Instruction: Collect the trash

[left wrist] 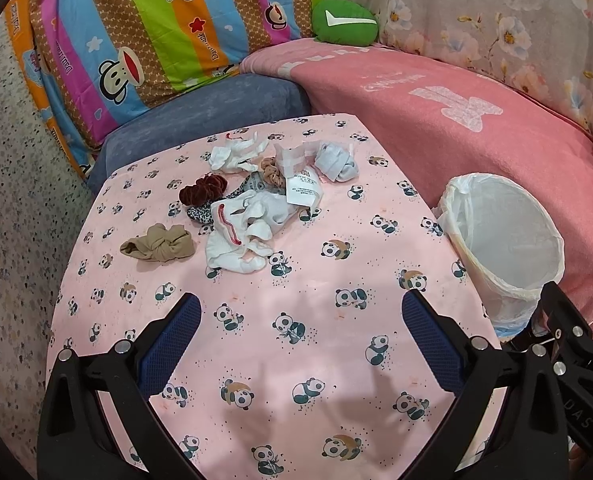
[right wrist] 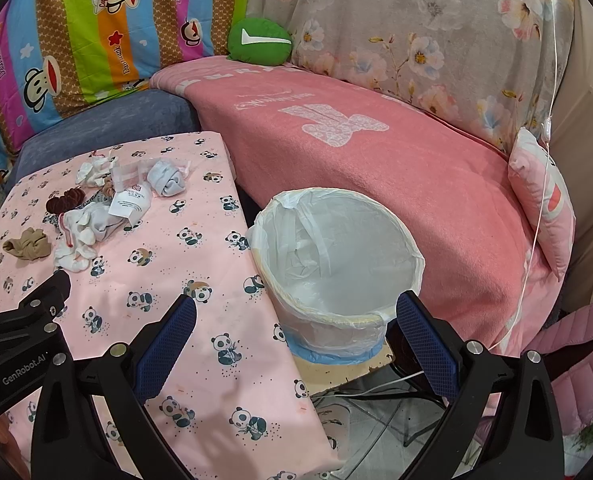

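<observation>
White-lined trash bin (right wrist: 336,264) beside littered table (left wrist: 296,280) — both grippers (left wrist: 300,320) (right wrist: 294,322) spread, empty.

light: bright, even indoor | shadows: soft, faint on tablecloth (left wrist: 296,280) | focus: sharp | edges: fisheye bending, dark corners

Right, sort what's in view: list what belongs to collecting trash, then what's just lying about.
For the job:
- lined bin
- printed paper wrapper
- clear plastic packaging
- left claw and right claw, both open and empty

Just lying about:
- white socks
- rolled grey sock
- tan stocking
- dark red scrunchie
- green cushion
</observation>
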